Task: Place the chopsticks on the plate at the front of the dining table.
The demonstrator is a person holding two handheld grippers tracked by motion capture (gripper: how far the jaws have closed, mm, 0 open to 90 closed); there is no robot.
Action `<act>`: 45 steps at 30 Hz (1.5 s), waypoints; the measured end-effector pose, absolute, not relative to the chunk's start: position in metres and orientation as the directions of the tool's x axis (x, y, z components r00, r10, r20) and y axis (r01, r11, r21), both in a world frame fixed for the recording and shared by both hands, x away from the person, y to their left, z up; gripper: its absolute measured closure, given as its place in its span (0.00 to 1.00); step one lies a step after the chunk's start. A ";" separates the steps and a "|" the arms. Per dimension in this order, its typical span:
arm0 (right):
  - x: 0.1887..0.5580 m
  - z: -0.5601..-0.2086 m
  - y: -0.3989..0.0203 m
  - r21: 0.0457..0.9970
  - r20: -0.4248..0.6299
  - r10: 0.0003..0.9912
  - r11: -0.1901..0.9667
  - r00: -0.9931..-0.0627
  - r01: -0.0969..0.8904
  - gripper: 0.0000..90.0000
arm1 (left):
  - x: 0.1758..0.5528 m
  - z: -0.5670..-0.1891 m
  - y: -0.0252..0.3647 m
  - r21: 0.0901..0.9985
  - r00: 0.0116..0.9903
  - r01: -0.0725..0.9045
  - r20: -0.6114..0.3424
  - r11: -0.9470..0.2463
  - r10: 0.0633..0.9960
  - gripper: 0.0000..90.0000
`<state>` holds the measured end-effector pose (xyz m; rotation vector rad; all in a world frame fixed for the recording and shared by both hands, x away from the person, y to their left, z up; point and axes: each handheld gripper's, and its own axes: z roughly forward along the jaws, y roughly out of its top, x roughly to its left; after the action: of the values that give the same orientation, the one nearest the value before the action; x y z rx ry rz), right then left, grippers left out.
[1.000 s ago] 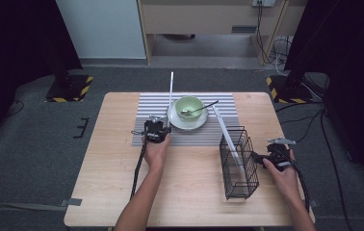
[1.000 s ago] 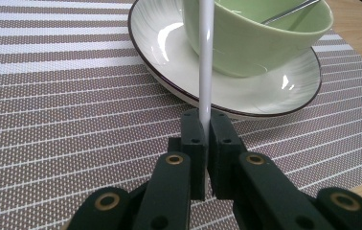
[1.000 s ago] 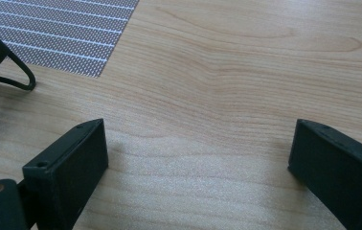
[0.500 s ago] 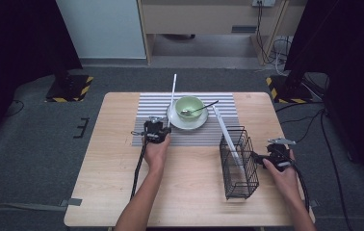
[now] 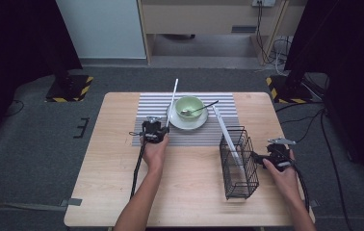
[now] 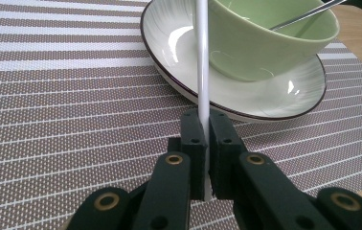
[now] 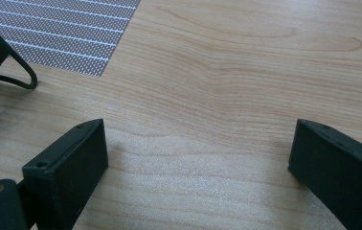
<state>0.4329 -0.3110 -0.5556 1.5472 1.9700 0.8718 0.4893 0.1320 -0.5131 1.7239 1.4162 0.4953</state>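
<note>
Beside the saucer (image 5: 188, 121), left gripper (image 5: 154, 130) jaws clamp a white stick (image 6: 201, 62); right gripper (image 7: 198, 167) jaws stand wide over bare worktop (image 7: 236, 72).

Both forearms are bare, with no sleeves. The left black two-jaw gripper (image 6: 207, 158) has blocky matte pads on linkage arms pinned with brass-coloured rivets, and a black cable trailing back. The right black two-jaw gripper (image 7: 198, 172) carries a grey three-cornered plate on top.
</note>
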 end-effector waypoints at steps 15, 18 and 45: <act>0.433 -0.556 -0.311 0.734 0.011 0.969 0.159 -0.246 0.661 0.07 | 0.488 -0.517 0.133 0.786 0.255 0.618 -0.198 -0.003 0.946 0.95; 0.433 -0.556 -0.311 0.733 0.011 0.969 0.159 -0.246 0.661 0.07 | 0.487 -0.518 0.134 0.784 0.253 0.621 -0.196 -0.003 0.947 0.95; 0.433 -0.556 -0.311 0.733 0.011 0.968 0.163 -0.251 0.661 0.07 | 0.483 -0.522 0.124 0.782 0.244 0.623 -0.167 -0.022 0.955 0.95</act>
<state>0.4327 -0.3107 -0.5555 1.5395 1.9799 0.8728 0.4829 0.1239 -0.5219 1.7332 1.4649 0.5348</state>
